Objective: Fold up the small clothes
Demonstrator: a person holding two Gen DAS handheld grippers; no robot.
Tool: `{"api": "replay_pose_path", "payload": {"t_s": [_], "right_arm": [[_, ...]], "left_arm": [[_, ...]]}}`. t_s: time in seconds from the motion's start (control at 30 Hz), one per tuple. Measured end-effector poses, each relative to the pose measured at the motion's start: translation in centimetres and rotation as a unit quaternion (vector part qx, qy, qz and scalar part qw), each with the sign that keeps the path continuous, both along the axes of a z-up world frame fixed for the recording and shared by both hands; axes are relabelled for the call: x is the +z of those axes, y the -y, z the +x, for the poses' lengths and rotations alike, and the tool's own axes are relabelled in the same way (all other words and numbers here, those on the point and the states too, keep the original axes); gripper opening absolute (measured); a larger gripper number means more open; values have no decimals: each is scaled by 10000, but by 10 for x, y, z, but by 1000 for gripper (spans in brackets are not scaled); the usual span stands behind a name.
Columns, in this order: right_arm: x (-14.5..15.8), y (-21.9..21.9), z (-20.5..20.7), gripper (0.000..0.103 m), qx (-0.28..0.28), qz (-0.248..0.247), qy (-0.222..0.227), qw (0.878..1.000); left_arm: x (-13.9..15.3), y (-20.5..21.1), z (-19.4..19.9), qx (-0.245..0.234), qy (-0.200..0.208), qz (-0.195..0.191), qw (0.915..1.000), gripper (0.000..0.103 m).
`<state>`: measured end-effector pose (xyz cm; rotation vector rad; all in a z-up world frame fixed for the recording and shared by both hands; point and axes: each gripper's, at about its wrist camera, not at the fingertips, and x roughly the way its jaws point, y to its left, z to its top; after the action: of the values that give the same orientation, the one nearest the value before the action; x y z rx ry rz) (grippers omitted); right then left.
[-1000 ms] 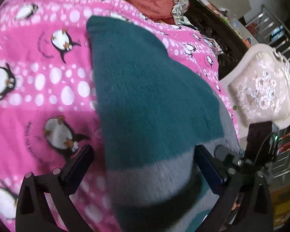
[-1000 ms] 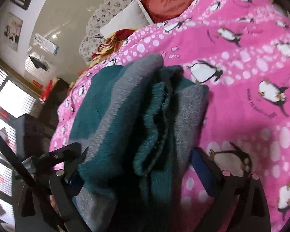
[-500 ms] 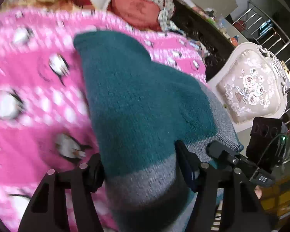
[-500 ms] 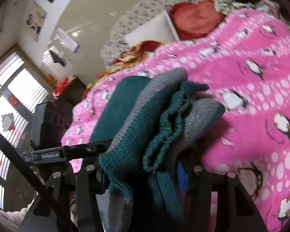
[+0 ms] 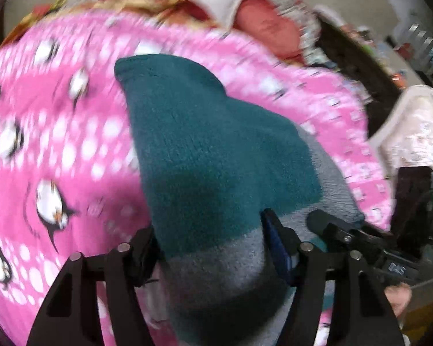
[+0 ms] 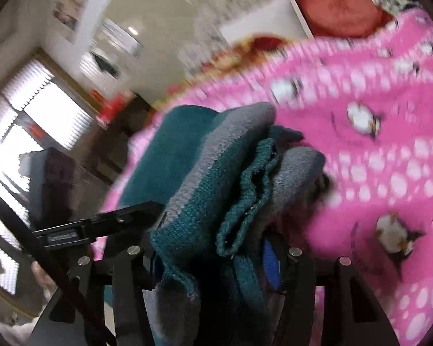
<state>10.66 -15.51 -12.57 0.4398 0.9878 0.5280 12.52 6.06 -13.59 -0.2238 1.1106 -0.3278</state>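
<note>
The folded sweater is a thick, matt knit of teal and grey wool-like yarn – fuzzy and soft on its broad face, with coarser, open stitches along the bunched edges seen from the right wrist. Under it the blanket on the bed looks like plush pink fleece printed with penguins and white dots, matt throughout. The left gripper and right gripper are matt black plastic with small shiny metal pins at the joints and blue, smooth-looking pads – behind them sit a dull red cloth cushion and a chair back in pale floral upholstery.
</note>
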Motion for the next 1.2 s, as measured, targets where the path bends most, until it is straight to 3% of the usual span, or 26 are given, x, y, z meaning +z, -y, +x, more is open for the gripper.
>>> {"api": "replay_pose_path", "payload": {"t_s": [0.03, 0.2, 0.43, 0.53, 0.67, 0.77, 0.87, 1.03, 1.2], "right_arm": [[-1, -4, 0, 71, 6, -183, 33, 9998], [20, -5, -12, 73, 7, -817, 321, 9961], [60, -4, -27, 73, -365, -1610, 1100, 9801], [71, -11, -25, 73, -291, -1572, 1318, 9783], [62, -32, -18, 73, -53, -1965, 1327, 9715], [38, -43, -13, 69, 28, -2693, 1171, 9559], [20, -30, -6, 69, 21, -2262, 744, 9712], [45, -28, -23, 71, -143, -2342, 875, 9681], [78, -17, -35, 91, -512, -1980, 904, 9747]], "left_arm": [[-2, -2, -2, 50, 87, -14, 9999, 78], [12, 16, -14, 2, 755, 658, 9950, 82], [21, 16, -24, 70, 965, 816, 9920, 82], [30, 12, -33, 184, 1123, 987, 9886, 82], [38, 8, -42, 290, 1282, 1175, 9843, 82], [35, 4, -48, 351, 1248, 1234, 9839, 82], [32, 2, -52, 438, 1198, 1183, 9848, 83], [36, 8, -60, 650, 1298, 1366, 9799, 83], [46, 13, -66, 743, 1328, 1528, 9765, 83]]}}
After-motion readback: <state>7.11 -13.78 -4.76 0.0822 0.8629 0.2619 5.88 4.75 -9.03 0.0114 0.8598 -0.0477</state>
